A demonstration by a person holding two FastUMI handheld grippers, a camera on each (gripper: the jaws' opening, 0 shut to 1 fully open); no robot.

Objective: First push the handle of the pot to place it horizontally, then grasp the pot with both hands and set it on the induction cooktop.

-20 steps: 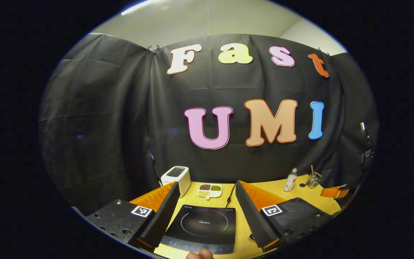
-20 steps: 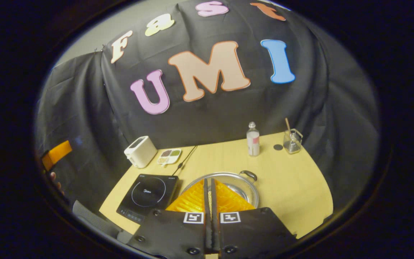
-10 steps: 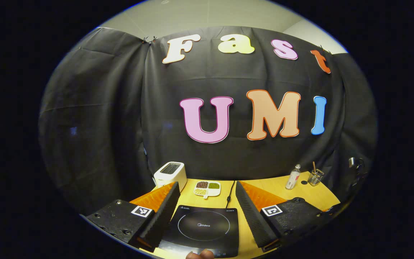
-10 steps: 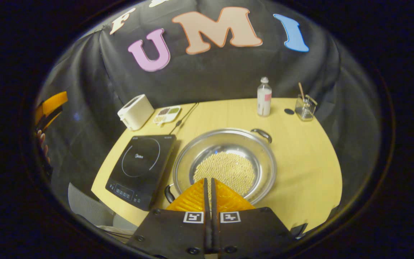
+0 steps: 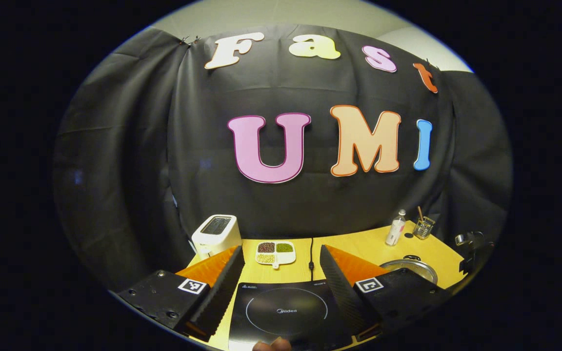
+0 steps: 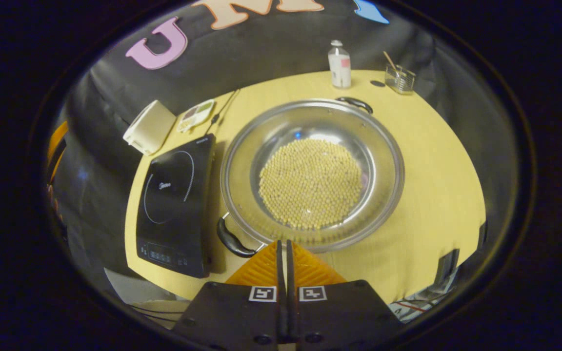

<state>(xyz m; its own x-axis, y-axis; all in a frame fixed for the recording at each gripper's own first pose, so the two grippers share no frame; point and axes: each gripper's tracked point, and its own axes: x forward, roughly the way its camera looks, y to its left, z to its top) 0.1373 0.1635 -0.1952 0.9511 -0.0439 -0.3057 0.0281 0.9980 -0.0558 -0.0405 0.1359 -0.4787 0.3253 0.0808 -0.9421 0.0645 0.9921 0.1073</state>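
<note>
- Fingers of the right gripper point(image 6: 283, 243) are pressed together on nothing, poised just beside the pot's near black handle point(image 6: 232, 240).
- Left gripper point(image 5: 281, 287) is spread wide, empty, above the flat black induction cooktop point(image 5: 286, 312).
- Round steel pot point(image 6: 312, 173), holding pale yellow beans, rests on the yellow table point(image 6: 437, 161), right beside the cooktop.
- Handles lie diagonally; judged: the push is not yet done, with the two-handed lift and placement remaining.
</note>
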